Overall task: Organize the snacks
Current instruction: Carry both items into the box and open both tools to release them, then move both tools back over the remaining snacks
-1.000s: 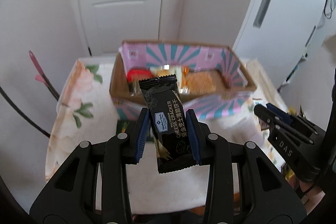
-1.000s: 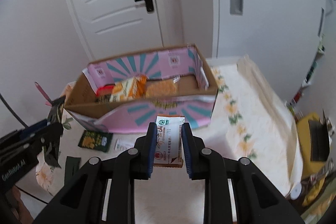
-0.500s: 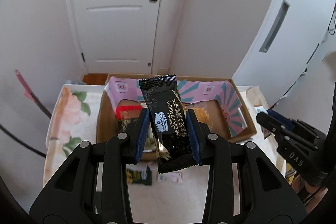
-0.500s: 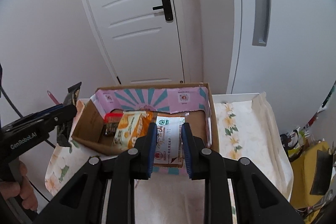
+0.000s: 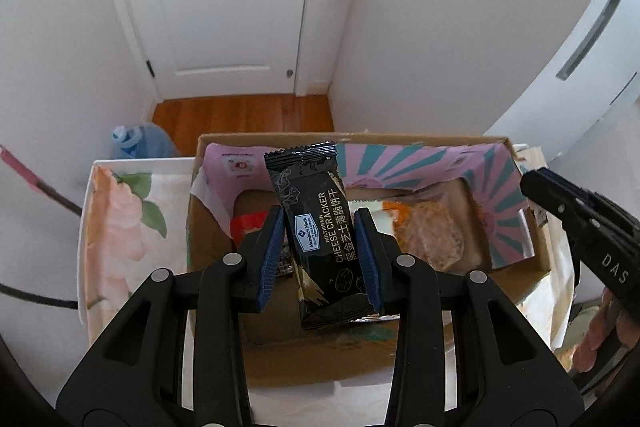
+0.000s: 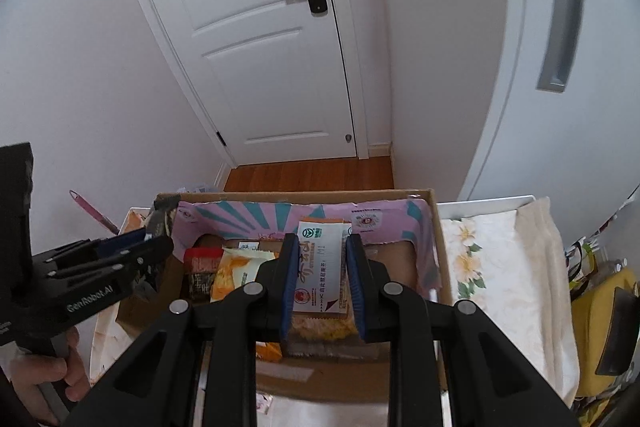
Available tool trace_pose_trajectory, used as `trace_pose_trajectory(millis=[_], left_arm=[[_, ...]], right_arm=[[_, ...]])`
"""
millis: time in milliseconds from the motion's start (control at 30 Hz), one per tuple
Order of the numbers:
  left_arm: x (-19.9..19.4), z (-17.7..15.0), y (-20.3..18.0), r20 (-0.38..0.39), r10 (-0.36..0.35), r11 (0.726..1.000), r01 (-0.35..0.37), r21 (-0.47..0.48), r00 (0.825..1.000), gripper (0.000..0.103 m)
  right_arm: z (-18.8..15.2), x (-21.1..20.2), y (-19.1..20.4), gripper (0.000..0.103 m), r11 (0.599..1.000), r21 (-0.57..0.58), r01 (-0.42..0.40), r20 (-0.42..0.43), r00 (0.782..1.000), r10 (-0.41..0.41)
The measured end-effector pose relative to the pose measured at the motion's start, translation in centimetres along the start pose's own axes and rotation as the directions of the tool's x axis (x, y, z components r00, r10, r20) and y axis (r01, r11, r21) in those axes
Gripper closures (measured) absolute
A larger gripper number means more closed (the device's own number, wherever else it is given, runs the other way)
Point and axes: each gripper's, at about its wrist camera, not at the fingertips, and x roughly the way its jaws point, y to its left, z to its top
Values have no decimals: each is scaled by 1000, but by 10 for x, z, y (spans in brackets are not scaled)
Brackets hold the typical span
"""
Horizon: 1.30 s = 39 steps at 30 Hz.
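My left gripper [image 5: 320, 259] is shut on a black cheese cracker packet [image 5: 316, 227], held upright over the cardboard box [image 5: 400, 139] with pink and teal lining. My right gripper [image 6: 320, 283] is shut on a white and orange snack packet [image 6: 322, 259], also above the cardboard box [image 6: 296, 195]. Inside the box lie a red packet [image 5: 250, 223], an orange-yellow packet [image 6: 236, 267] and a pale biscuit pack [image 5: 432, 235]. The right gripper [image 5: 576, 223] shows at the right edge of the left wrist view. The left gripper [image 6: 104, 263] shows at the left of the right wrist view.
The box sits on a table with a floral cloth [image 5: 120, 219]. A white door [image 6: 256, 47] and wooden floor [image 5: 240, 115] lie beyond. A blue water bottle [image 5: 140, 143] stands on the floor. A yellow bag [image 6: 600, 315] is at the right, a hand [image 6: 44, 379] at bottom left.
Both grippers have moved forward from in front of the box to above it and tilted downward, each still holding its packet. The box now fills the lower views.
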Motion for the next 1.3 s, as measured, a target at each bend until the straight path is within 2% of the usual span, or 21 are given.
trace_pose_trajectory(millis=[33,67,133,200,533,800,833,867,900,933,1033,1300], left_arm=[[2,0,1,-5,-1,1000,1,5,1000,60],[4,0,0,-8,9,1000,-9,14,1000,32],[1,-2,-1,14,28,999,-28,25,1000,1],[-4,-2,0,36,24,999,-26,37,999,0],[-13,-8,8,32,44,999,-45,28,999,0],[-22,-10,8,44,56,998,-57,23,997,0],[-23,-11,9,48,56,998,-57,20,997,1],[-25,-12,9,51,58,998,-59,17,997,1],[-27,-12,9,53,61,998,-62,16,997,1],[-29,-14,9,56,65,998,-66,17,996,1],[-35,-18,9,64,75,997,-77,17,995,1],[-61,-30,9,97,83,997,-82,-11,992,1]], right_arm=[[1,3,1,81,1000,1,0,-4,1000,0],[2,7,2,81,1000,2,-1,-11,1000,1],[3,13,3,81,1000,6,-3,-23,1000,3],[4,18,3,81,1000,16,-5,-31,999,6],[4,40,-1,81,997,60,-57,-101,993,62],[9,62,-2,80,982,100,-160,-194,965,177],[10,64,-2,77,979,106,-174,-200,961,193],[10,66,-2,55,977,110,-181,-206,958,200],[10,67,-3,22,976,113,-186,-209,956,207],[10,66,-4,11,973,119,-198,-201,955,219],[7,54,-7,9,966,141,-215,-157,959,236],[3,25,-4,9,969,115,-220,-125,964,234]])
